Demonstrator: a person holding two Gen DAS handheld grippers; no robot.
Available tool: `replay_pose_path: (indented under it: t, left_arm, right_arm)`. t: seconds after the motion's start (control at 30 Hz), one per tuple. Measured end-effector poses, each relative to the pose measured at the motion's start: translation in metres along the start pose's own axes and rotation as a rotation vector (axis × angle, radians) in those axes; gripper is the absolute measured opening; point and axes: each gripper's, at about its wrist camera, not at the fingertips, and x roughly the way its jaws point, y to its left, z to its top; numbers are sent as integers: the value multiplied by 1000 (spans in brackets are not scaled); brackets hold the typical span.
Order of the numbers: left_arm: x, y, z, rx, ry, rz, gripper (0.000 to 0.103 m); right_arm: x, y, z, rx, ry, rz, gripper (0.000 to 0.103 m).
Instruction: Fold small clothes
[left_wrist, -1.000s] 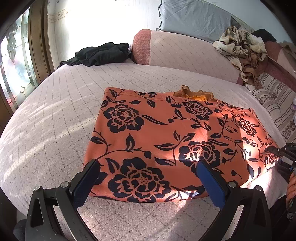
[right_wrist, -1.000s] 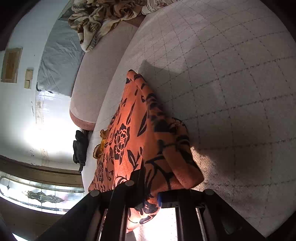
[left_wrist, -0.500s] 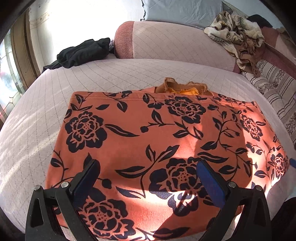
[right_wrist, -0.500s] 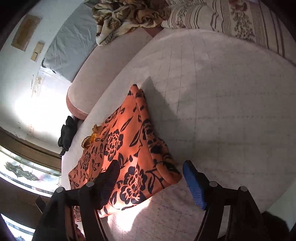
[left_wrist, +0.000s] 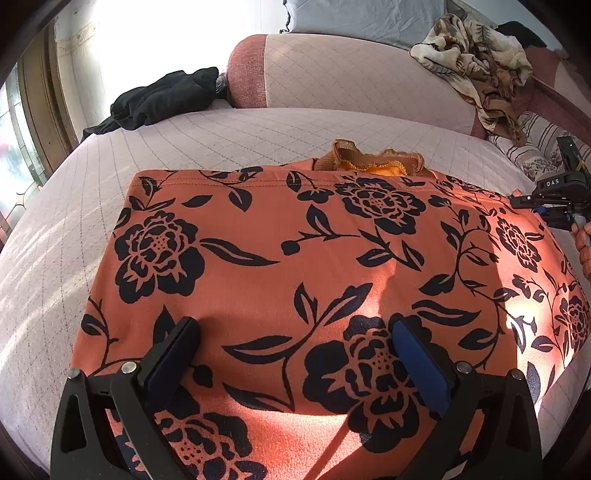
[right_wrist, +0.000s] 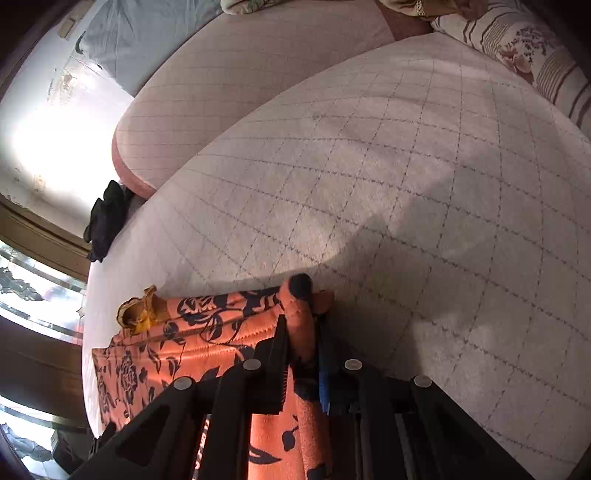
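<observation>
An orange garment with black flowers (left_wrist: 295, 266) lies spread flat on the pink quilted bed. A brown and yellow frilled piece (left_wrist: 369, 162) sticks out at its far edge. My left gripper (left_wrist: 291, 354) is open, its jaws wide apart just above the garment's near part. My right gripper (right_wrist: 301, 332) is shut on the garment's far right corner (right_wrist: 299, 314), with the cloth pinched between the jaws. In the left wrist view the right gripper (left_wrist: 554, 203) sits at the garment's far right corner.
A black garment (left_wrist: 162, 99) lies at the bed's far left by the window. A pink bolster (left_wrist: 351, 77) runs along the back. A crumpled beige patterned cloth (left_wrist: 476, 59) and striped pillows (right_wrist: 535, 55) lie at the far right.
My left gripper moved forward over the garment, staying open. My right gripper opened, let go of the near right corner, moved to the far right corner and shut on it.
</observation>
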Motion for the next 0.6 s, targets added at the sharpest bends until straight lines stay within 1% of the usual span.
replay_pose_path:
  t: [0.03,0.1,0.13,0.17,0.2,0.23,0.3,0.33,0.37,0.4,0.43,0.47,0.5,0.53,0.6]
  left_arm:
    - [0,0,1,-3,1,2,103]
    - [1,0,2,-8,7,5,103]
    - [2,-1,3,-9,12,7,103]
    - [2,-1,4,-7,21,8,103]
    - [2,-1,5,-5,31,8,103]
    - [2,0,7,-8,41,7,103]
    - [3,0,9,-18,58,5,103]
    - [4,-1,10,-18,66,7,103]
    - [3,-1,11,-20,72,9,103]
    - [3,-2,11,-22,79,10,103]
    - [1,-2,12,-24,88,10,103]
    - [-1,-2,12,-25,94,9,103]
    - [-6,-1,12,-30,95,6,103]
    - [-12,0,11,-36,87,-1,103]
    - [-26,3,9,-37,63,-6,103]
  right_arm:
    - [0,3,-2,-11,-19,-44,13]
    - [-7,7,-8,-3,-76,-92,22]
    - [-13,7,-12,14,-107,-111,28]
    - [-23,6,-17,33,-141,-148,38]
    - [-35,7,-23,50,-180,-185,41]
    - [-47,12,-31,46,-210,-188,45]
    - [-68,29,-48,-11,-224,-104,51]
    - [-75,38,-58,-39,-214,-55,58]
    - [-78,46,-70,-61,-191,6,64]
    - [-77,52,-81,-68,-160,64,66]
    - [-72,55,-91,-65,-125,98,68]
    - [-62,53,-98,-54,-81,108,71]
    - [-48,46,-102,-24,-39,86,71]
    - [-39,36,-105,24,-16,50,69]
    - [-50,33,-109,63,-63,74,69]
